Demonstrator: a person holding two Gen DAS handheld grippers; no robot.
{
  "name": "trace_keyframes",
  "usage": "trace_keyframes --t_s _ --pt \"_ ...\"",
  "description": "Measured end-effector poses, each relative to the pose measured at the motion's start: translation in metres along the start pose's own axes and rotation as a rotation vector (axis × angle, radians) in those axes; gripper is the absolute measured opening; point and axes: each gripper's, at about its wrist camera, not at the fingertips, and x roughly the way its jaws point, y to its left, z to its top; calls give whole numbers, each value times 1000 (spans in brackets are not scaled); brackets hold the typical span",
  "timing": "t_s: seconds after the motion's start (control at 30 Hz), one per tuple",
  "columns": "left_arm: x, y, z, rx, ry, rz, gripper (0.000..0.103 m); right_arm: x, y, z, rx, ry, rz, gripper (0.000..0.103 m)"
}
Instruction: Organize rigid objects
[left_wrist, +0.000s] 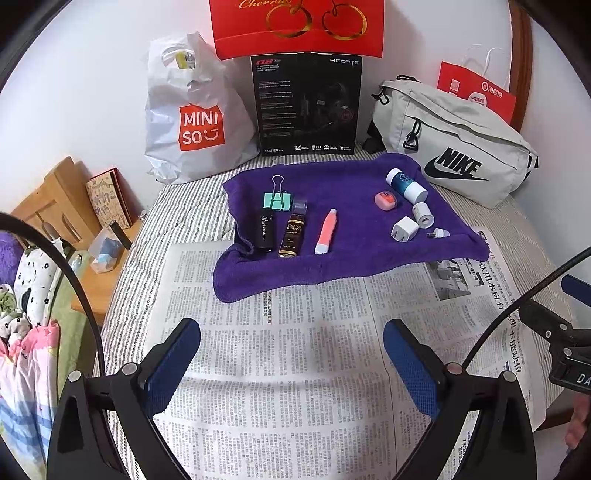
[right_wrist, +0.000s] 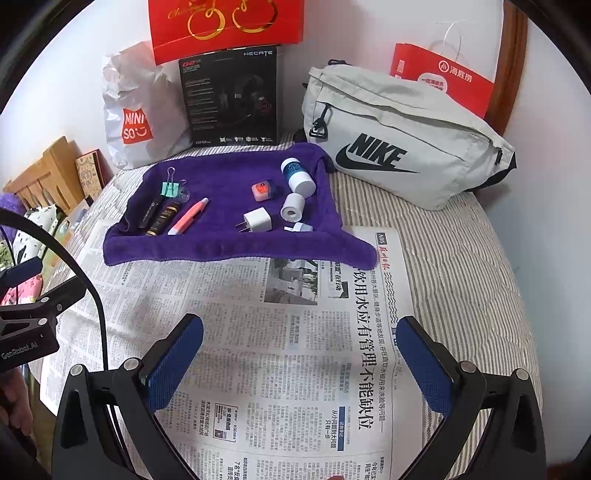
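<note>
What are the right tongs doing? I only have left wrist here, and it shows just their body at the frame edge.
Observer: The right tongs are open with nothing between them.
Operator: Over what?
Observer: Over the newspaper; the purple towel starts beyond their tips.
Operator: What's right of the paper? The gripper body blocks me.
Observer: Only striped sheet shows there, running back to the Nike bag.
</note>
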Motion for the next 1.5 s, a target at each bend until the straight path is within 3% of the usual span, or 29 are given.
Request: trace_keyframes --t_s 1.5 --pt "-1 1 -2 14 4 8 100 -5 -3 1 7 6 -2 103"
